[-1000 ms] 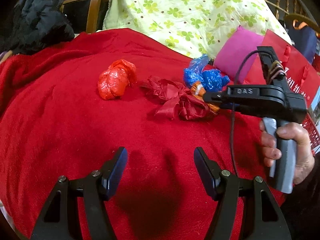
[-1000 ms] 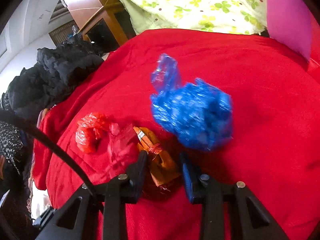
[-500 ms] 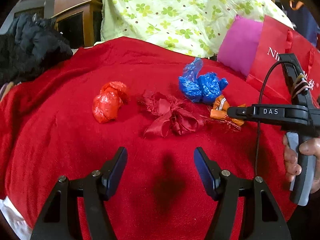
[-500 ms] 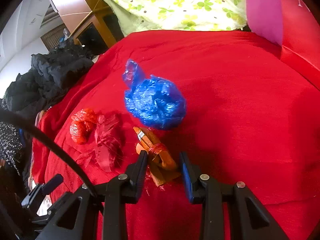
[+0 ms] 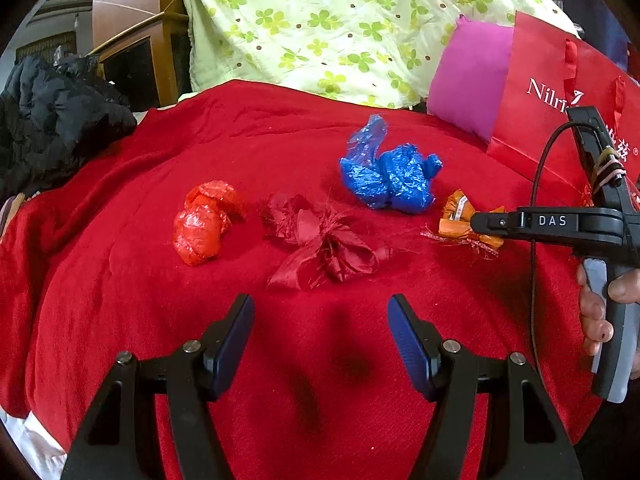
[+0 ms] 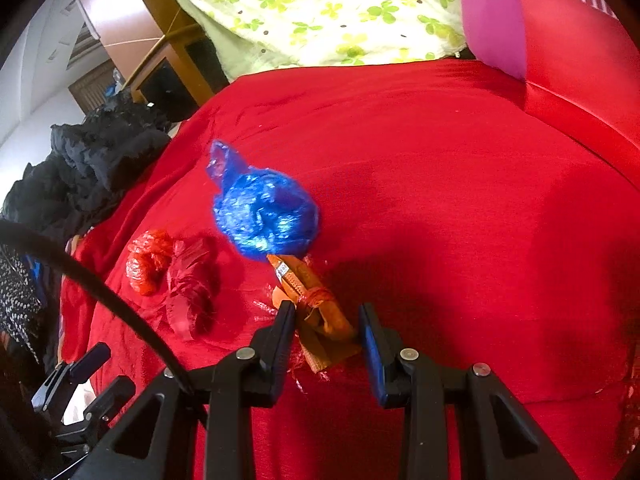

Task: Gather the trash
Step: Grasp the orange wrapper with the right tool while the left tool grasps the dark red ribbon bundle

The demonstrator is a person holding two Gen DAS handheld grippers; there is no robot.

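- the right gripper [image 6: 326, 330] has its jaws drawn narrow on the crumpled orange wrapper with a red mesh scrap [image 6: 316, 312], at the near right of the red blanket [image 5: 120, 280]. the wrapper appears lifted slightly clear of the cloth.
- the left gripper [image 5: 320, 340] stands about half open with nothing between its pads, over bare blanket at the near centre.
- remaining trash on the blanket: a crumpled blue plastic bag [image 5: 390, 176] just beyond the wrapper, a dark red ribbon bow [image 5: 328, 244] at centre, and a balled red plastic bag [image 5: 202, 222] to the left.
- handling, as judged: all pieces are light, soft and crushable. thin film may slip, so grip a bunched fold or knot, not a flat flap. the bow's loose strands may snag the blanket.
- legible writing: "das" on the right gripper body; "nilri", cut off, on the red paper gift bag [image 5: 536, 92] at far right. the wrapper's small white label cannot be read.
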